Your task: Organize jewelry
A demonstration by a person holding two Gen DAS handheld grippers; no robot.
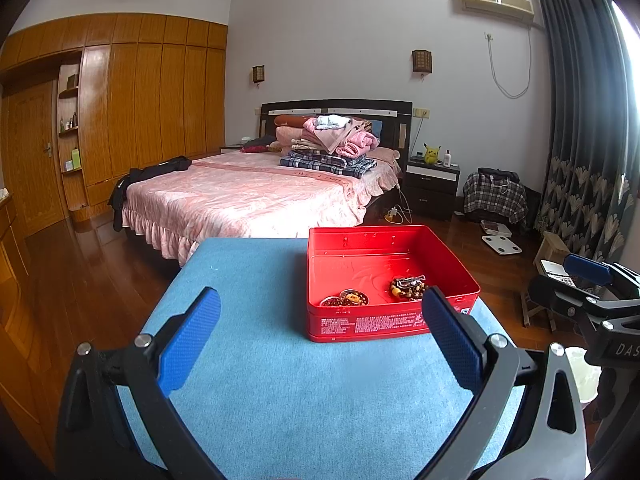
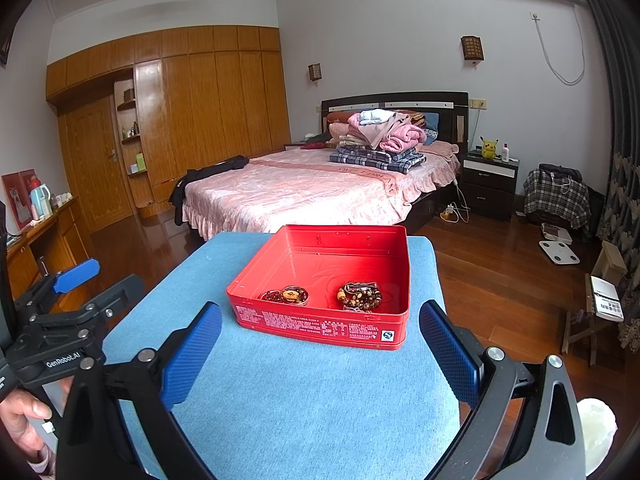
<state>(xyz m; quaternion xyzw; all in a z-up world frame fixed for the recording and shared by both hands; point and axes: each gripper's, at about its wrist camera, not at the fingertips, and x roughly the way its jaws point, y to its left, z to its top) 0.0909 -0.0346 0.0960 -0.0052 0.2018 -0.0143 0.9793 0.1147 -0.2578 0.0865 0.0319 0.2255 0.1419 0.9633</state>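
A red tin box (image 1: 360, 324) (image 2: 256, 316) stands open on a blue padded surface (image 1: 280, 400) (image 2: 300, 400). Inside lie two bundles of jewelry: a reddish bead string with an orange pendant (image 1: 347, 299) (image 2: 289, 295) and a pile of brown beaded bracelets (image 1: 409, 287) (image 2: 359, 296). My left gripper (image 1: 320, 322) hovers open just short of the box, with nothing between its blue pads (image 1: 188, 344). The right gripper (image 2: 320, 330) is also open and empty, close to the box's near wall. Each gripper shows at the edge of the other's view.
A bed (image 2: 312, 192) with a pink cover and folded clothes stands beyond the blue surface. Wooden wardrobes (image 2: 200, 120) line the left wall. A nightstand (image 2: 490, 184), a scale (image 2: 558, 252) and a small stool (image 2: 588, 312) sit on the wooden floor at right. A hand (image 2: 24, 420) holds the left gripper.
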